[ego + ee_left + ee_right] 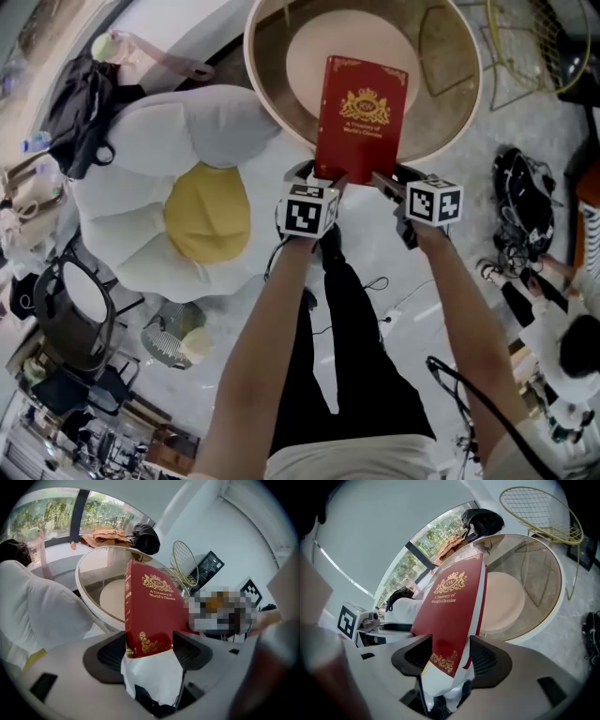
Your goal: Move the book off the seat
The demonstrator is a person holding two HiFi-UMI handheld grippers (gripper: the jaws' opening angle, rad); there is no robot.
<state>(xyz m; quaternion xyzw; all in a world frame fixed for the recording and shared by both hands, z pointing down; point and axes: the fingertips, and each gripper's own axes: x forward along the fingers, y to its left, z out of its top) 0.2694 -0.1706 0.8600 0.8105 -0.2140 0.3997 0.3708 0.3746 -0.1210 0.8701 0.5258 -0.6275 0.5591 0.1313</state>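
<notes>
A red hardcover book point(360, 117) with gold print is held up over the round glass-topped table point(450, 122). My left gripper point(323, 180) is shut on the book's near left corner, and my right gripper point(380, 180) is shut on its near right corner. From the left gripper view the book point(150, 611) stands between the jaws, spine toward the left. The right gripper view shows the book point(452, 616) clamped at its lower edge, with the left gripper's marker cube point(347, 619) beside it. The flower-shaped white seat point(178, 187) with a yellow centre lies left of the grippers.
A black bag point(80, 103) lies beyond the seat at the left. A gold wire chair point(525, 47) stands right of the table. Cables and a black object point(525, 202) lie on the floor at the right, near a seated person point(562, 347). A small round side table point(70, 300) is lower left.
</notes>
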